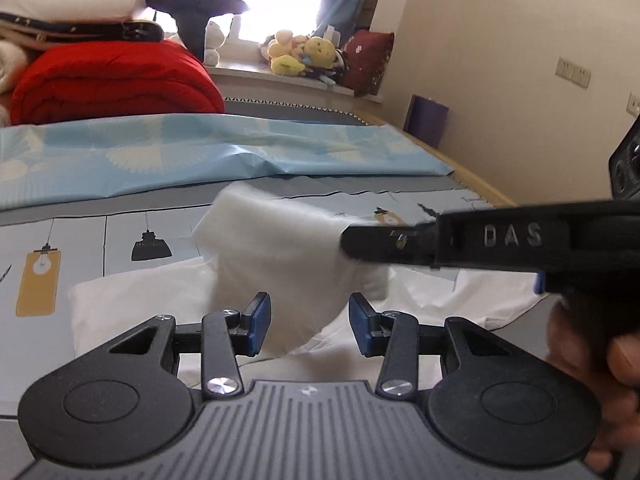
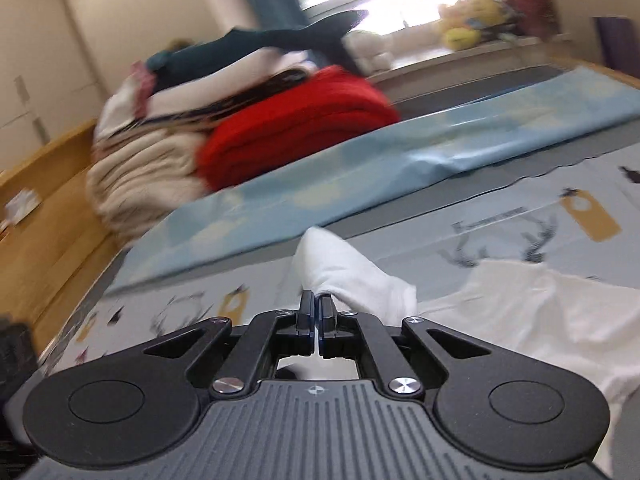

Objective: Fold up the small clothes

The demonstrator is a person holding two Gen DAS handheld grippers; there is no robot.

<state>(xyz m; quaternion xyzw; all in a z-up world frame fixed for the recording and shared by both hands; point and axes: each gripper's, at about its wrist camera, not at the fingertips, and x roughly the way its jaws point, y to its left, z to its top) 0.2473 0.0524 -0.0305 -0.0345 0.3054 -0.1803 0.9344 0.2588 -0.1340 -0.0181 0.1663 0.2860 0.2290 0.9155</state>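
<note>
A small white garment [image 1: 132,300] lies spread on the patterned bed sheet [image 1: 120,236]. My left gripper [image 1: 308,324] is open and empty, just above the garment's middle. My right gripper [image 2: 318,312] is shut on a lifted flap of the white garment [image 2: 344,272], holding it raised off the sheet. In the left wrist view the right gripper [image 1: 352,240] reaches in from the right, and the lifted flap [image 1: 280,248] hangs between the two grippers. The rest of the garment [image 2: 540,312] lies flat to the right.
A light blue sheet [image 1: 240,152] lies across the bed behind the garment. A red folded blanket [image 1: 120,84] and stacked bedding [image 2: 140,172] sit at the back left. Soft toys [image 1: 304,56] line the window sill. A wooden bed frame [image 2: 48,208] runs along the left.
</note>
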